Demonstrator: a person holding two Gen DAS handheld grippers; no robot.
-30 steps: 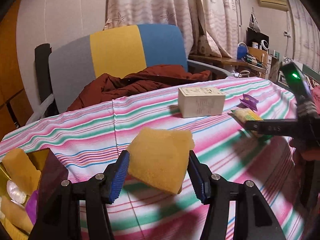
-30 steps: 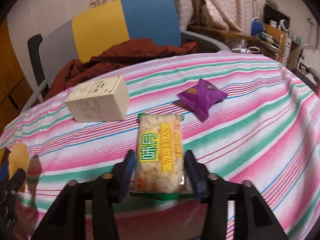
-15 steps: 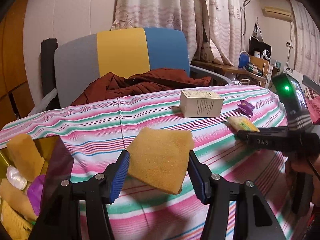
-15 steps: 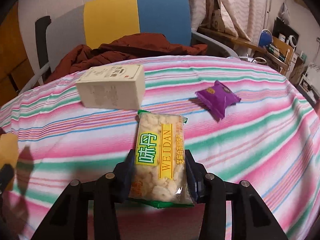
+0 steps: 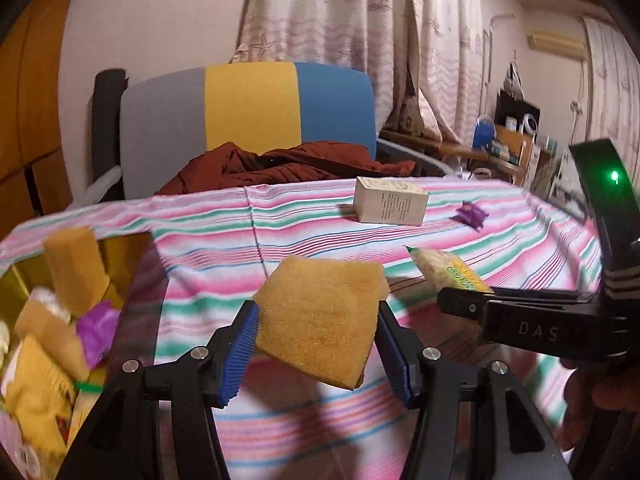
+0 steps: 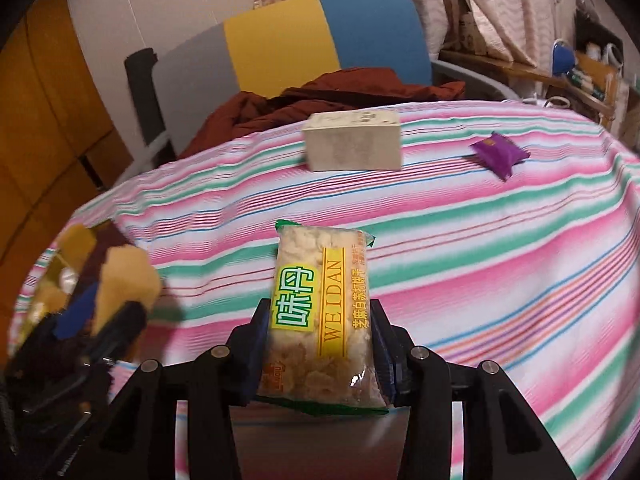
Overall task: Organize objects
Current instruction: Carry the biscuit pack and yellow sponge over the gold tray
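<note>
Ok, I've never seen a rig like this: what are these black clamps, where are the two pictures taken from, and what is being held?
No robot: a person holds a two-finger clamp in each hand, with a camera on each looking along its fingers. In the left view, the left gripper is shut on a yellow sponge square. In the right view, the right gripper is shut on a clear cracker packet with a yellow-green label. On the striped tablecloth lie a cream cardboard box and a small purple wrapper. A golden box of collected items sits left.

Dim warm indoor light, soft shadows, motion blur (worst at left), fisheye-bent dark corners
</note>
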